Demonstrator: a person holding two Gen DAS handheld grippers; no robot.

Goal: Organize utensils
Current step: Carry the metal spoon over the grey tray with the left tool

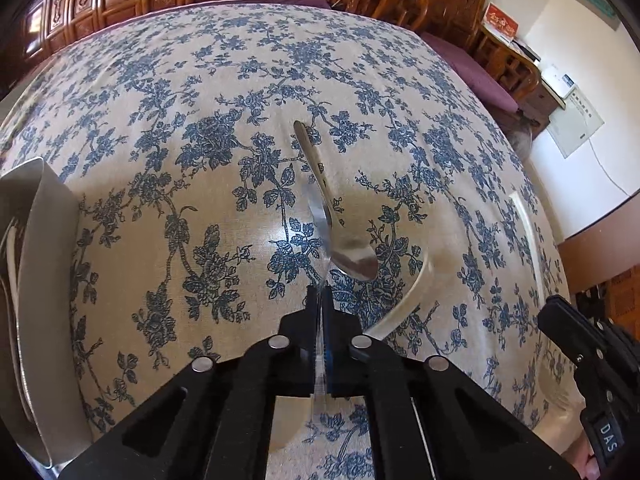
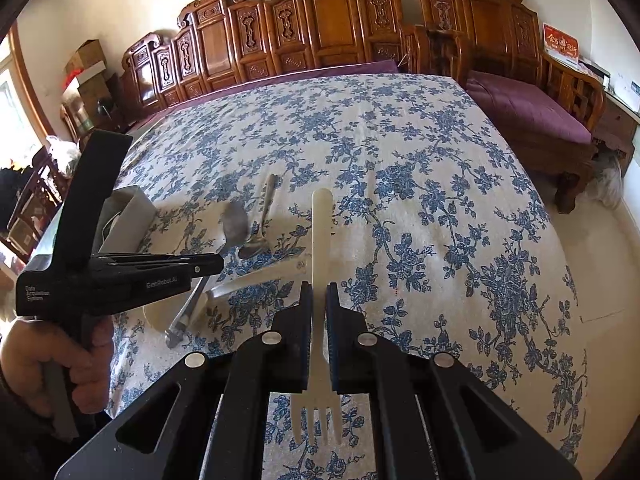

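Because it is seen edge-on from the left wrist, the metal utensil point(image 1: 317, 216) pinched between the pressed-together fingers of the left gripper point(image 1: 320, 292) is reduced to a thin bright strip, and its shape cannot be read there. A second metal spoon point(image 1: 352, 258) is seen lying on the bench just beyond the fingertips, bowl nearest them. A pale plastic utensil point(image 1: 404, 300) is partly covered by the fingers, so its ends are hard to make out. Far to the left of the fingers a grey container point(image 1: 48, 264) is cut off by the frame edge; what is held in it is unclear. The right gripper point(image 1: 580, 344) is only partly caught at the right edge.

From the right wrist, a white plastic fork point(image 2: 320, 240) is clamped between the fingers of the right gripper point(image 2: 319, 290), tines toward the camera, handle pointing ahead. To the left of these fingers the left gripper point(image 2: 208, 264) is gripped by a hand point(image 2: 68, 364); the utensil point(image 2: 236, 222) held by it is blurred, though a spoon bowl can be made out. The lying spoon point(image 2: 256, 240) is just beside it, and the container point(image 2: 128, 216) is half hidden behind the gripper.

The bench point(image 2: 420, 200) is covered with a blue floral cloth. Behind it a carved wooden sofa point(image 2: 320, 12) with purple cushions point(image 2: 528, 108) is set against a white wall.
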